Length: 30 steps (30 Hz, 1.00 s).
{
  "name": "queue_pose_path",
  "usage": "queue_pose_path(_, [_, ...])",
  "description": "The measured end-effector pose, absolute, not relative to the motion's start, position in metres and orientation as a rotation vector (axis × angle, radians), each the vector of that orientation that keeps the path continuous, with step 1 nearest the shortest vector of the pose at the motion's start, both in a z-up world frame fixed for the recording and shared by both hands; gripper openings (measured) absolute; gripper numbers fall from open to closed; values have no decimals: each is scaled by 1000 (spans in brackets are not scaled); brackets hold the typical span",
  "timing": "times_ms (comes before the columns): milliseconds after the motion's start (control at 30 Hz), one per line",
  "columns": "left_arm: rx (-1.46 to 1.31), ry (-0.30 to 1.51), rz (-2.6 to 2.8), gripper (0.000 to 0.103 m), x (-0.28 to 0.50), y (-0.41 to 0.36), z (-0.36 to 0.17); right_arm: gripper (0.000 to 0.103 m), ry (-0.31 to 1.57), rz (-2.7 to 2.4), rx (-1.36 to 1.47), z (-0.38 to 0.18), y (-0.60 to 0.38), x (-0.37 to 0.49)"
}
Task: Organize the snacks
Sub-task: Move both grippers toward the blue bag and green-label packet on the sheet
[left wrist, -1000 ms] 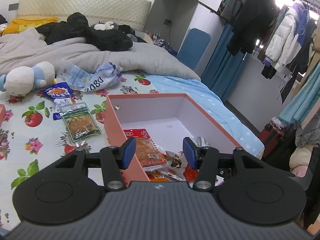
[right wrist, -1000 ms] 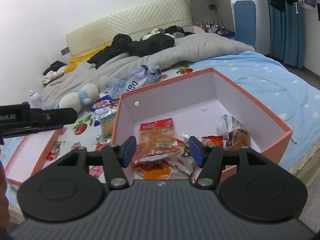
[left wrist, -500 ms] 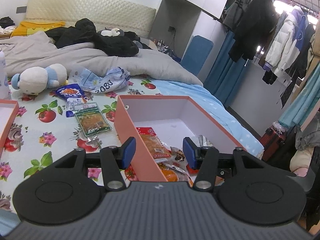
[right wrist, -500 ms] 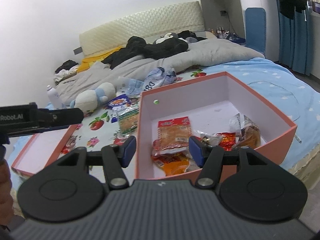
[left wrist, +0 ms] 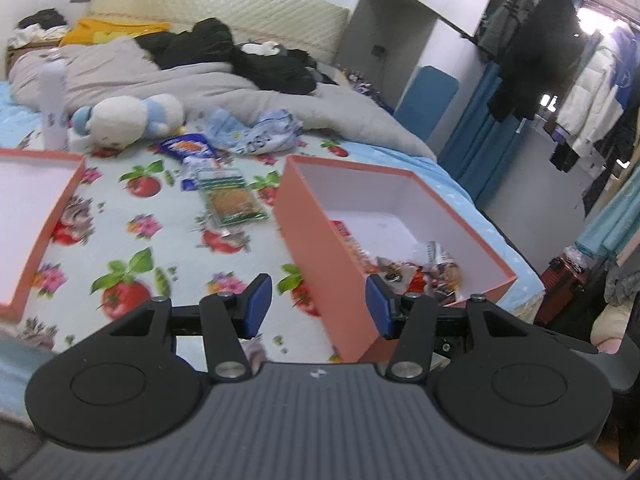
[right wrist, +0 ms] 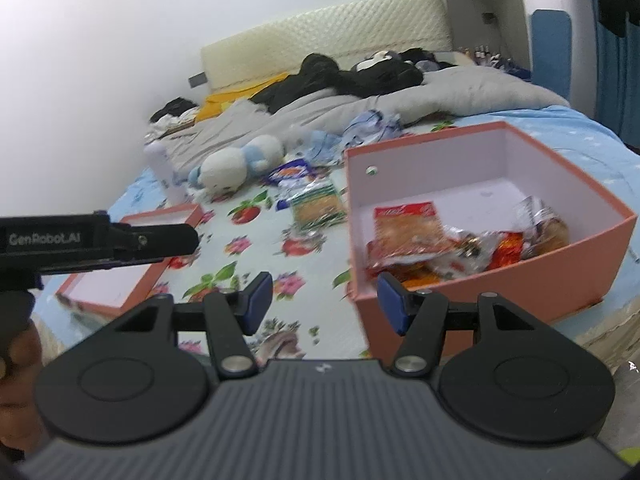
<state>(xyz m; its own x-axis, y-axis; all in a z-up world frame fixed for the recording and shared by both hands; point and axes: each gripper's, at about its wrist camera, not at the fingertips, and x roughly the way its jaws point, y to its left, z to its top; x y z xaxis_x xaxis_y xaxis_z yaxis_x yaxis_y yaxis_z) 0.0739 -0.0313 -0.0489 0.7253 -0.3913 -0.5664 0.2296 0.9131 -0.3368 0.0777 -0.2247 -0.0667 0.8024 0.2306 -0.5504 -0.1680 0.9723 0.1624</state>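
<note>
An orange box with a white inside stands on the bed and holds several snack packets. A green snack packet and a blue one lie on the flowered sheet left of the box. My left gripper is open and empty, near the box's front left corner. My right gripper is open and empty, in front of the box's left front corner. The left gripper's body shows at the left of the right wrist view.
The box lid lies open side up at the left. A white plush toy, a white bottle, a crumpled blue-white bag and a grey duvet lie farther back. A clothes rack stands right of the bed.
Both grippers have pulled back and to the left from over the box. The box now sits right of centre and the lid has come into view.
</note>
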Motion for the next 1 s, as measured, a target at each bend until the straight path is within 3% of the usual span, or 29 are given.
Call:
queue_pose_path(600, [-297,694,-233,58,52,29,-70,60,609,287,56,-75,-179,77])
queue_pose_path(1000, [-284,682,-209,58,132,37,-81,60,590,318,-15,-88,-143,118])
